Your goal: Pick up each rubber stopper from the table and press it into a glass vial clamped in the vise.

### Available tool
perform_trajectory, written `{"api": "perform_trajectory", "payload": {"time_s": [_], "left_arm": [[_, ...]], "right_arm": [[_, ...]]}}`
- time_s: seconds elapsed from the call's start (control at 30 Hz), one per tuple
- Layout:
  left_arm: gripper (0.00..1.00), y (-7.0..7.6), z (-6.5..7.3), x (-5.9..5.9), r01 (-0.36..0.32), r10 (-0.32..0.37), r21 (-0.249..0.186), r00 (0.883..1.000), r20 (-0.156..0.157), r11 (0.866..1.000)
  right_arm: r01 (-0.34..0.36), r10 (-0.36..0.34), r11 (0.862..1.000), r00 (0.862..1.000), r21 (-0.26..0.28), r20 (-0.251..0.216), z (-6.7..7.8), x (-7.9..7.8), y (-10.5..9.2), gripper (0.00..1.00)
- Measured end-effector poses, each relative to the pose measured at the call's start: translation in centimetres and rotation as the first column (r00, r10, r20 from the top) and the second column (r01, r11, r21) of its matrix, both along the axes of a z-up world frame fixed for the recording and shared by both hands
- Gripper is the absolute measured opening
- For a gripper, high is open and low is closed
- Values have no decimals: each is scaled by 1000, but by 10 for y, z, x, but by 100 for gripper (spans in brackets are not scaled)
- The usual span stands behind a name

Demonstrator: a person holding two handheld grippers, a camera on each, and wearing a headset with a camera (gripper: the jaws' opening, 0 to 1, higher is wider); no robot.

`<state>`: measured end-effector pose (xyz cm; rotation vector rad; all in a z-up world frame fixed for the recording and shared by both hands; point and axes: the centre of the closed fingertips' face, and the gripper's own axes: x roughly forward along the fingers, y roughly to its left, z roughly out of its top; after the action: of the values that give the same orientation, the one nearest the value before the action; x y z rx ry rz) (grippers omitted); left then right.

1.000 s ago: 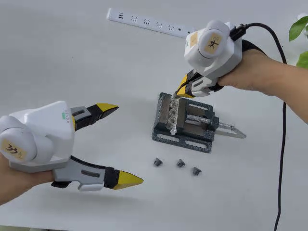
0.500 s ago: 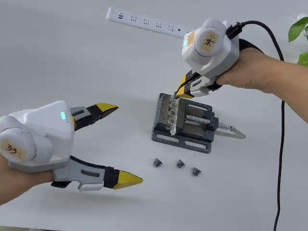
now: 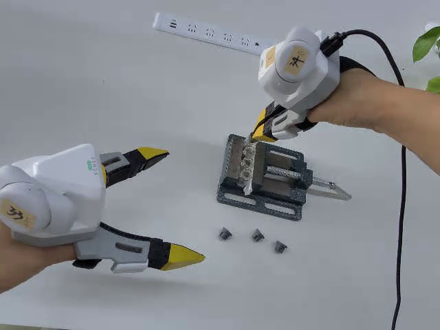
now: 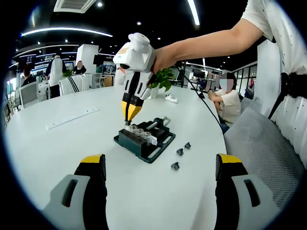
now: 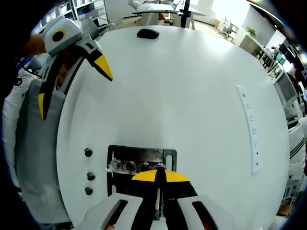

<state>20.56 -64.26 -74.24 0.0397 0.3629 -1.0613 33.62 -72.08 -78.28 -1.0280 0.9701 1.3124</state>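
A dark vise [image 3: 265, 180] holds a row of several glass vials [image 3: 245, 165] near the table's middle. My right gripper [image 3: 257, 135] is shut, its yellow tips pointing down onto the farthest vial; I cannot see anything held between them. In the right gripper view the tips [image 5: 158, 175] meet above the vials [image 5: 129, 166]. Three grey rubber stoppers [image 3: 225, 233] [image 3: 258, 234] [image 3: 280, 245] lie on the table just in front of the vise. My left gripper [image 3: 172, 205] hovers open and empty at the lower left, well away from the vise [image 4: 144, 139].
A white power strip [image 3: 213, 32] lies at the far edge of the table. A black cable [image 3: 402, 206] runs down the right side. Green leaves [image 3: 430, 41] show at the top right. People sit at a far table in the left gripper view.
My right gripper has shifted slightly up and left while staying over the far vial. The left gripper and the stoppers have not moved.
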Motion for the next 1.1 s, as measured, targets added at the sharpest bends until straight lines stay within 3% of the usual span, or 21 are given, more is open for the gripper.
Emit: {"api": "perform_trajectory", "payload": {"time_s": [0.4,1.1], "left_arm": [[94,-1,1,1,-3,3,-6,1000,-1,1000],[93,-1,3,1,-8,8,-11,1000,4,1000]], "right_arm": [[-3,3,1000,1000,-18,-13,0,1,0,0],[-18,18,999,1000,-29,11,-2,-3,4,0]]}}
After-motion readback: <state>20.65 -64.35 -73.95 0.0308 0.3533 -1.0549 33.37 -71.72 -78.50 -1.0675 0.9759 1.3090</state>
